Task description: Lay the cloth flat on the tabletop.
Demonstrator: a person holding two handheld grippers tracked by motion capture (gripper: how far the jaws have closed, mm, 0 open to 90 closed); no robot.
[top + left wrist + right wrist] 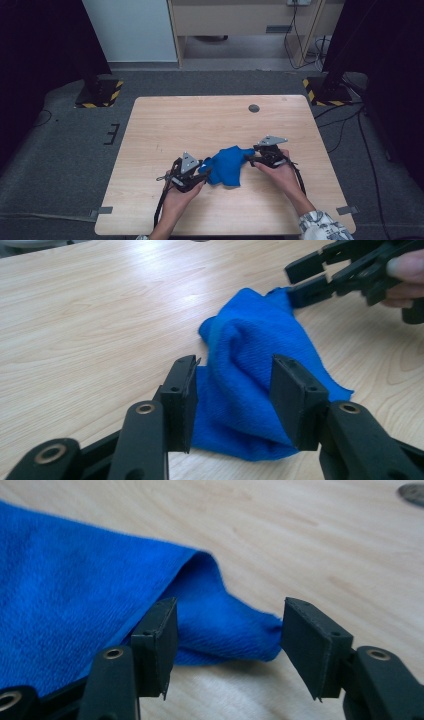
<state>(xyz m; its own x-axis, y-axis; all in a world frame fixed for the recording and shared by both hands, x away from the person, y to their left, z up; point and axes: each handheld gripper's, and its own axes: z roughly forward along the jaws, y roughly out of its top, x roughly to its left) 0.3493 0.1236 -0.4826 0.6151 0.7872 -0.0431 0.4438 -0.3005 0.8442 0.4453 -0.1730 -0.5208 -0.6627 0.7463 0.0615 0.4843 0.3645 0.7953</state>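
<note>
Blue cloth (227,166) bunched between left gripper (202,172), right gripper (251,158) (jaws apart)

Bench: I see a light wooden bench (165,125) on grey carpet, with a small dark round disc (254,108) near its far edge.
Cloth: a crumpled blue cloth (227,166) lies on the near half, between my two hands.
Left gripper: my left gripper (204,172) sits at the cloth's left edge, grey plate on top, cable trailing back toward me.
Right gripper: my right gripper (250,159) meets the cloth's upper right corner.
Surroundings: black stand bases (99,93) with yellow-black striped tape flank the far corners.
</note>
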